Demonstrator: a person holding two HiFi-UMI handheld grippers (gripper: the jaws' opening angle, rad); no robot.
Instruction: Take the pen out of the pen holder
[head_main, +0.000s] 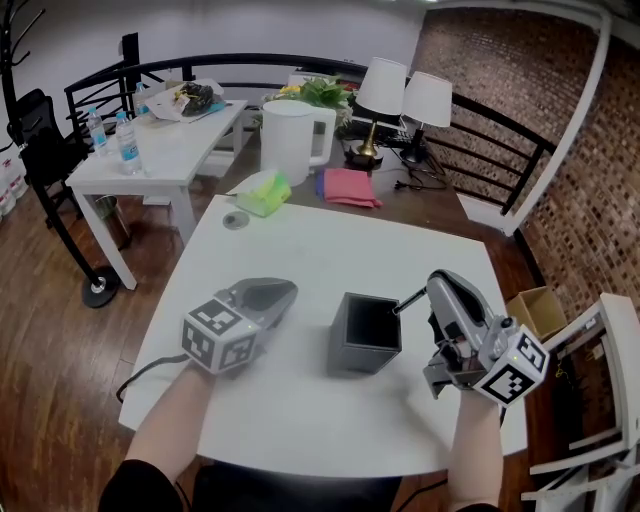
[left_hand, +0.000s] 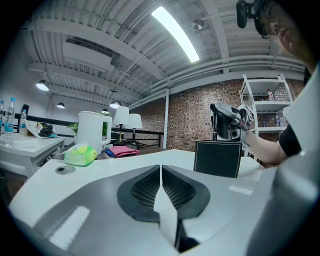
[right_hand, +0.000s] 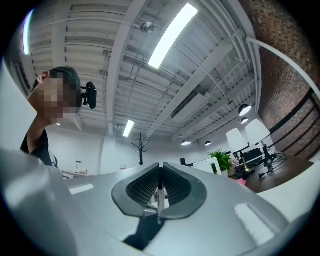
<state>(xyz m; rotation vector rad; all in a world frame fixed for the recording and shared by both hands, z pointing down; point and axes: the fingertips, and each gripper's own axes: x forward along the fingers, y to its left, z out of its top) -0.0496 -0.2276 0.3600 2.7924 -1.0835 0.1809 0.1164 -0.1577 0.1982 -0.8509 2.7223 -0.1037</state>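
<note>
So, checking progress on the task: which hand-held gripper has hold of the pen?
The right hand-held gripper: its jaws pinch the thin pen at the pen holder rim. The left hand-held gripper is shut with nothing between its jaws.

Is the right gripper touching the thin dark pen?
Touching. The right gripper view shows the right gripper with its jaws closed on the thin dark pen, pads pressing both its sides.

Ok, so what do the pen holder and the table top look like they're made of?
The pen holder is probably leather or faux leather, dark and matte; the left gripper view shows pale stitching along its edges. The table has a smooth white top with a soft sheen, likely laminate or painted board; the look leaves that open.
</note>
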